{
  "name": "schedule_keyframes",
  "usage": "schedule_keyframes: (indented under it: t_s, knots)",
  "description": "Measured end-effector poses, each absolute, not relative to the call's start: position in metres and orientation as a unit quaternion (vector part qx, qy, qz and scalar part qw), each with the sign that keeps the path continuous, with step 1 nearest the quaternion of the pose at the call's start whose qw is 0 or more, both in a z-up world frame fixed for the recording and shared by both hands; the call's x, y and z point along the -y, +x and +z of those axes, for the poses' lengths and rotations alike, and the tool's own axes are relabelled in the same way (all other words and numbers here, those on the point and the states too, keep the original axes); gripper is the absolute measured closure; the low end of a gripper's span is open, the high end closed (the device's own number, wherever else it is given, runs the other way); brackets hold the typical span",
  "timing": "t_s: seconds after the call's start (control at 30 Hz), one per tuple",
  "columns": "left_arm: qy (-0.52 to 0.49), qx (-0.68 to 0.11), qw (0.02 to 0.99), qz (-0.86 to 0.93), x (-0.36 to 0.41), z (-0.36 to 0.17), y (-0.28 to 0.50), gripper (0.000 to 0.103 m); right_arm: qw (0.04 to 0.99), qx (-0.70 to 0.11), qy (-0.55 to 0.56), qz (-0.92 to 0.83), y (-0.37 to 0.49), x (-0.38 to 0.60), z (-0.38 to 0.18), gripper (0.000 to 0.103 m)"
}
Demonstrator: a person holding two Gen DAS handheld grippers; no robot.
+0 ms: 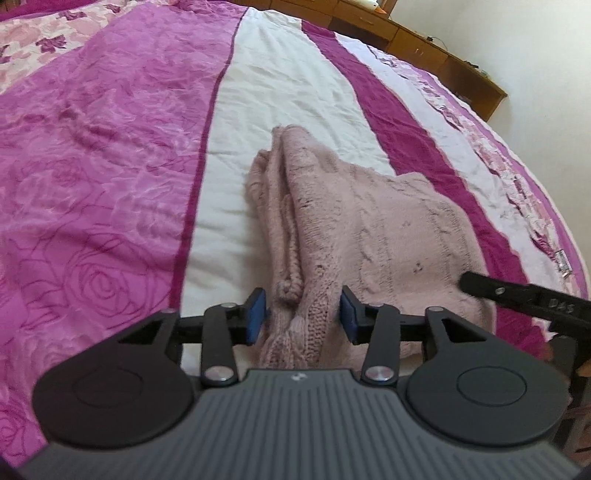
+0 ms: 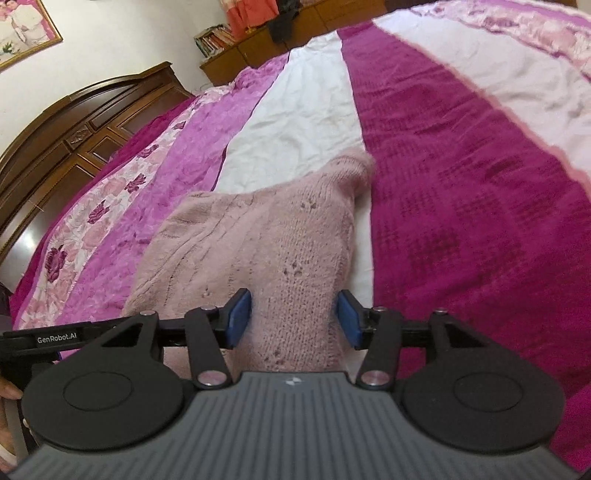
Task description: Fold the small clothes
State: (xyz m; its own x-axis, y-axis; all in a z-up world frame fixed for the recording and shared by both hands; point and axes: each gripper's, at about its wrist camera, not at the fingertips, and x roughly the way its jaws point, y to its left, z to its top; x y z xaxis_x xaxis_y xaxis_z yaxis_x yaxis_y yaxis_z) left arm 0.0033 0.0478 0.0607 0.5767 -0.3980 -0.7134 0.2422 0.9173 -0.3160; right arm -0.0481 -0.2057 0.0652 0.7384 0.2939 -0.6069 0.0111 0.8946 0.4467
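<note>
Striped pink bedspread [image 1: 110, 166] with a knit garment at lower centre of frame.
Both the left gripper [image 1: 303, 314] and right gripper [image 2: 293, 317] stand spread, straddling the near edge of the pink sweater [image 1: 369, 229]; its long axis runs away up-frame.

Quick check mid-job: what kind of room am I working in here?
Most likely a bedroom in a home. The pink knitted garment lies on a bed with a pink and magenta bedspread, a carved wooden headboard stands behind it, and a framed picture hangs on the wall.
</note>
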Motion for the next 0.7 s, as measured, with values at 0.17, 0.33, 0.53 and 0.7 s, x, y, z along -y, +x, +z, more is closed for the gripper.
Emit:
schedule_keyframes:
  t_s: [0.17,0.33,0.53,0.7]
  knots:
    - [-0.109,-0.433,0.876,-0.184,-0.050,0.061,0.010,0.052,0.901,-0.361,0.229,0.075,-0.046,0.209,0.061,0.045]
    - [-0.101,-0.422,0.877,-0.208,-0.042,0.072,0.032,0.052,0.891,-0.345,0.284,0.075,-0.021,0.228,0.066,0.030]
    - [-0.135,-0.429,0.869,-0.204,-0.033,0.065,0.079,0.049,0.870,-0.362,0.324,0.088,0.031,0.246,0.056,0.029]
    - [-0.188,-0.436,0.856,-0.206,-0.035,0.049,0.105,0.050,0.869,-0.381,0.295,0.111,0.057,0.236,0.040,0.044]
